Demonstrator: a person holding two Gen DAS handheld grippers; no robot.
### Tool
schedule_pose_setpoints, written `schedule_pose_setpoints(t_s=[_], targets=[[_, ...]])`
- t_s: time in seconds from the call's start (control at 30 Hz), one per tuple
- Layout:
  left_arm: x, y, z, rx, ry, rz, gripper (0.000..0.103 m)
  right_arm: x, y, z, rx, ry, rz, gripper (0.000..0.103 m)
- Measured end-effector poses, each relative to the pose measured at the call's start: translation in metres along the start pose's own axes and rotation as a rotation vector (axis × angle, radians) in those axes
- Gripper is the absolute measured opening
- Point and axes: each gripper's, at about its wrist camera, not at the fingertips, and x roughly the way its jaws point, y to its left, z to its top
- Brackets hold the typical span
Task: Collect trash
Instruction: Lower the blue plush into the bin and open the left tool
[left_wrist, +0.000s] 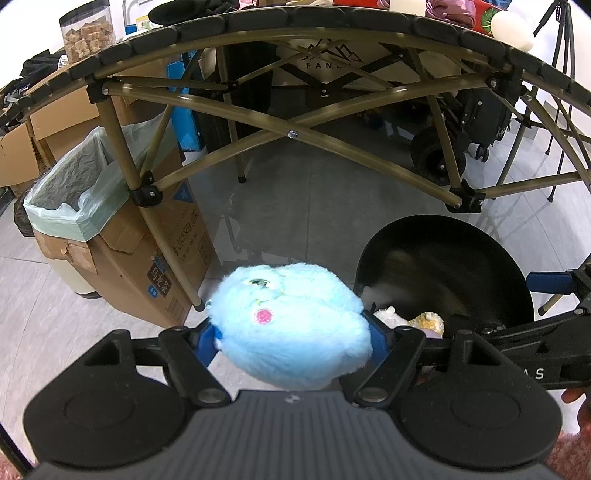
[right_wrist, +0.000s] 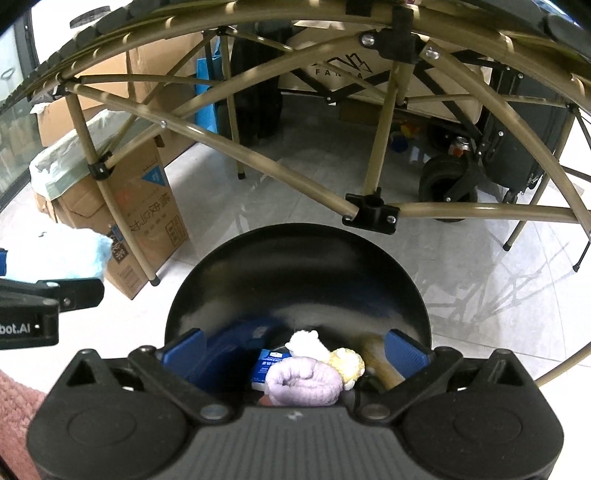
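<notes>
**Spotter:** Left gripper (left_wrist: 291, 334) first: your blue pads are pressed into both sides of the blue plush (left_wrist: 293, 325), jaws roughly two-thirds open and holding it above the floor, just left of the black bin (left_wrist: 443, 236).

**Operator:** And my right gripper (right_wrist: 295, 347)?

**Spotter:** Spread as wide as it goes, with nothing between the pads. You have it over the near rim of the bin, looking straight in. At the bottom, against the near wall, lie a lilac plush (right_wrist: 303, 380), a white one (right_wrist: 304, 341), a yellow one (right_wrist: 347, 363) and a small blue packet (right_wrist: 267, 363).

**Operator:** How will the blue plush behave?

**Spotter:** I'd judge it light and very soft. The fur squashes under your pads, so the grip is across the bulk rather than any firm edge. Long fur can slide, but it won't break if it drops. You hold it about its middle, which looks the right place; a pinch on the fringe would likely pull free.

**Operator:** Where does it go?

**Spotter:** Probably into the black bin with the others, since it is just beside your hand. A lined box (left_wrist: 74, 192) also stands by the table leg (left_wrist: 147, 221) further left, so I can't say for sure which you mean to use.
</notes>
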Motion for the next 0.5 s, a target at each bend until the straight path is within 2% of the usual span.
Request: schedule_pose_setpoints(t_s=[0.5], targets=[[-0.003, -0.011, 0.002, 0.017, -0.009, -0.02, 0.076, -0.007, -0.007, -0.001, 0.008, 0.004, -0.038, 0.103]])
